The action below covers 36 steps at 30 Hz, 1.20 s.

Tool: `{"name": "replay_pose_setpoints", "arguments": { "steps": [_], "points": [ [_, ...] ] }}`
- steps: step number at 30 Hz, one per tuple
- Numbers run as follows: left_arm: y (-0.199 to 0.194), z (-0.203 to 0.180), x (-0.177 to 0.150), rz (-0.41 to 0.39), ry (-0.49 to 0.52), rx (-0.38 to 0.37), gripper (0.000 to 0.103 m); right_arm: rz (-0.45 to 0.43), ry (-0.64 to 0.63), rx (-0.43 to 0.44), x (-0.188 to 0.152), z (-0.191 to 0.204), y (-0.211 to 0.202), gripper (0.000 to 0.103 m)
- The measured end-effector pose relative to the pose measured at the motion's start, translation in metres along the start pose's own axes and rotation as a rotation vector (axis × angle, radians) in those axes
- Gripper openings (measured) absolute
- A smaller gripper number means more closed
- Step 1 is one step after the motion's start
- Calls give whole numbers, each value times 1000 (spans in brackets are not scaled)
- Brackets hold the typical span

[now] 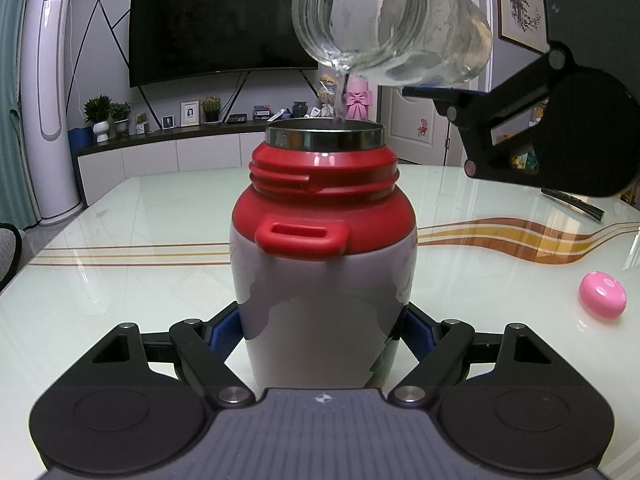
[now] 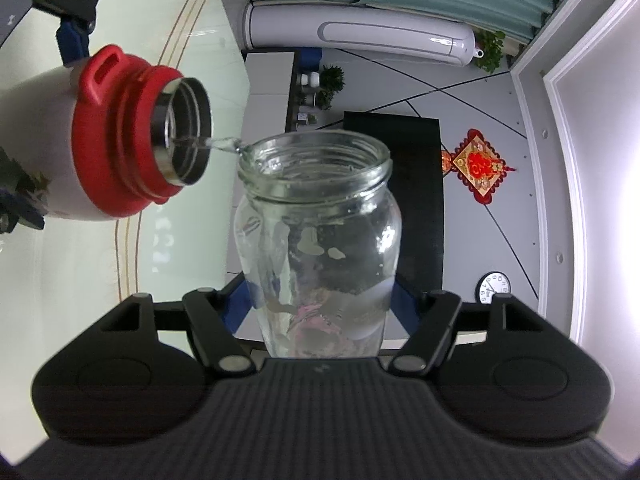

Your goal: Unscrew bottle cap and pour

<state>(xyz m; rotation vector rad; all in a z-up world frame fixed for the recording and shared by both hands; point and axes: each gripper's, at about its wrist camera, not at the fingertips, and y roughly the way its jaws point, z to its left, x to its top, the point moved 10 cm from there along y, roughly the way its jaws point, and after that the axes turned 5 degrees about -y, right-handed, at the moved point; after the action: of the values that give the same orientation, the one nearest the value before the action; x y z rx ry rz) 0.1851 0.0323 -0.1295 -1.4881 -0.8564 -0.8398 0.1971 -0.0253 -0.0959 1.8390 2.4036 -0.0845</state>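
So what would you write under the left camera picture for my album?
Glass jar held by the right gripper pours water into the red-topped flask held by the left gripper.

A pink spotted mushroom-shaped object (image 1: 603, 294) is lying near the right edge of the glossy white bench (image 1: 120, 280), and a dark remote (image 1: 573, 203) is resting farther back along that same edge. Curved orange and brown stripes (image 1: 500, 236) are running across the bench top. Beyond the far edge, a black curved TV (image 1: 224, 28) is hanging on the wall above a low white cabinet (image 1: 160, 156) that is carrying potted plants (image 1: 98, 110), small photo frames (image 1: 190, 113) and a pink bow (image 1: 358, 100). A tall white air conditioner (image 1: 50, 96) is standing at the left. A framed ink picture (image 1: 520, 12) is hanging at the right. A red knot ornament (image 2: 478, 166) and a round wall clock (image 2: 494, 288) are showing on the wall.
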Motion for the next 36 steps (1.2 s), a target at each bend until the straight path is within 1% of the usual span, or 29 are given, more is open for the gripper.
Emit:
{"name": "replay_pose_setpoints", "arguments": {
  "steps": [36],
  "points": [
    [-3,1,-1,1,1,-2,83,-17,-91,-46,0,5,-1,71]
  ]
}}
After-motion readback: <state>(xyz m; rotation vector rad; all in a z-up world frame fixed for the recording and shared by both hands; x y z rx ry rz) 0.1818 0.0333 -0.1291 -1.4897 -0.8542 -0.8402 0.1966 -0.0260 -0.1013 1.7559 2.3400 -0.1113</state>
